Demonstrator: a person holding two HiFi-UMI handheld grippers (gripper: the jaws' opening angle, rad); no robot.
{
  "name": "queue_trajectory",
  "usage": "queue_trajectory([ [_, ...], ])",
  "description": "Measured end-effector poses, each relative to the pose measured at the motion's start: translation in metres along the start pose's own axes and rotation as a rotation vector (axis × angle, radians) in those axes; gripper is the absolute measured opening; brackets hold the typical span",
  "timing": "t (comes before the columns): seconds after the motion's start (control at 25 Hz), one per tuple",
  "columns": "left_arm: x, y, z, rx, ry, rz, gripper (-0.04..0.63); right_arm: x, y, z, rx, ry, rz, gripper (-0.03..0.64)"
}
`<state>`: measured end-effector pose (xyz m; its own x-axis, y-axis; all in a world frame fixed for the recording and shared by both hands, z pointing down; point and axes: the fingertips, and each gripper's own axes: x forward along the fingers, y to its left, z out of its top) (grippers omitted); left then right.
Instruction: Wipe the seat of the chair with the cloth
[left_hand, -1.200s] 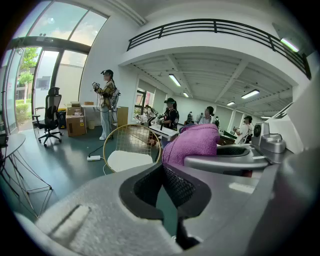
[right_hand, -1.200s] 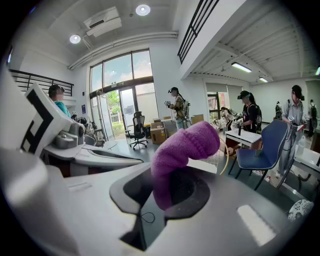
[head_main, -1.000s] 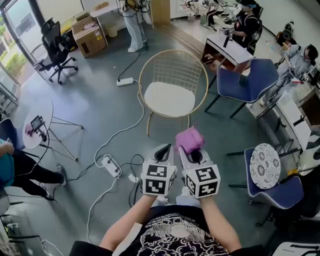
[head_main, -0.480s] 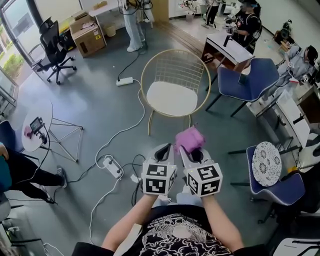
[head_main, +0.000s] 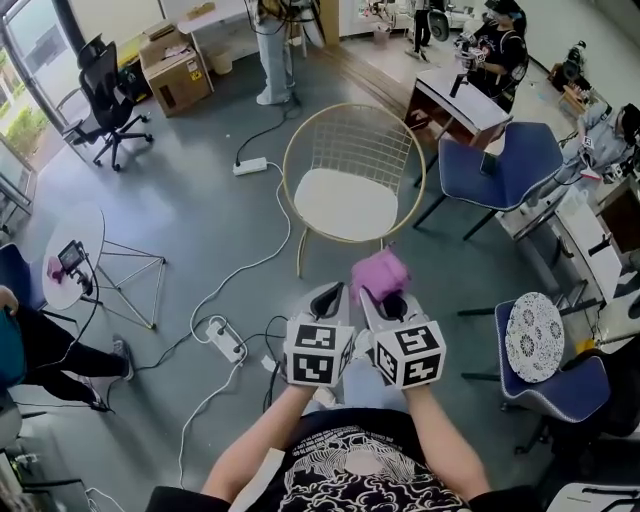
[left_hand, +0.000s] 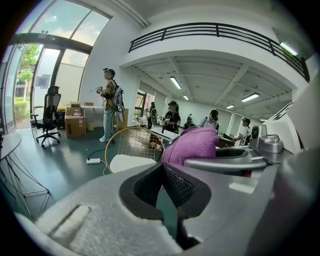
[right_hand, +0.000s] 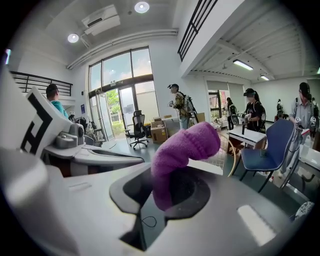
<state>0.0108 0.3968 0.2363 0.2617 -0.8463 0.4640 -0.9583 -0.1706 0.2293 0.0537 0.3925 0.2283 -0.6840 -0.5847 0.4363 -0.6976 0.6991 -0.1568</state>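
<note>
A gold wire chair (head_main: 352, 150) with a white round seat (head_main: 345, 204) stands on the grey floor ahead of me. My right gripper (head_main: 375, 290) is shut on a purple cloth (head_main: 377, 274), which bunches up above its jaws (right_hand: 182, 150). Beside it on the left, my left gripper (head_main: 328, 297) is shut with nothing in it. Both grippers are held close together, short of the chair's front edge. From the left gripper view the cloth (left_hand: 192, 145) shows to the right, with the chair (left_hand: 135, 150) behind it.
White cables and power strips (head_main: 222, 333) trail across the floor at left. A blue chair (head_main: 498, 165) and a desk (head_main: 455, 98) stand to the right, another blue chair with a patterned cushion (head_main: 530, 335) nearer. A small round table (head_main: 70, 250) is at left. People stand around.
The head view has shifted slightly, so the chair sits a little lower in the picture. Both grippers stay together with the cloth held as before.
</note>
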Motion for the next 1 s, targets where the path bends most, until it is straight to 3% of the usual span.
queue_trajectory([
  [0.28,0.049,0.019,0.015,-0.011,0.012,0.027,-0.008,0.041,-0.034,0.008,0.002,0.014,0.034,0.06],
  [1.0,0.185,0.042,0.05,-0.049,0.134,0.099,-0.006,0.135,-0.147,0.031,0.061,0.098,0.134,0.06],
])
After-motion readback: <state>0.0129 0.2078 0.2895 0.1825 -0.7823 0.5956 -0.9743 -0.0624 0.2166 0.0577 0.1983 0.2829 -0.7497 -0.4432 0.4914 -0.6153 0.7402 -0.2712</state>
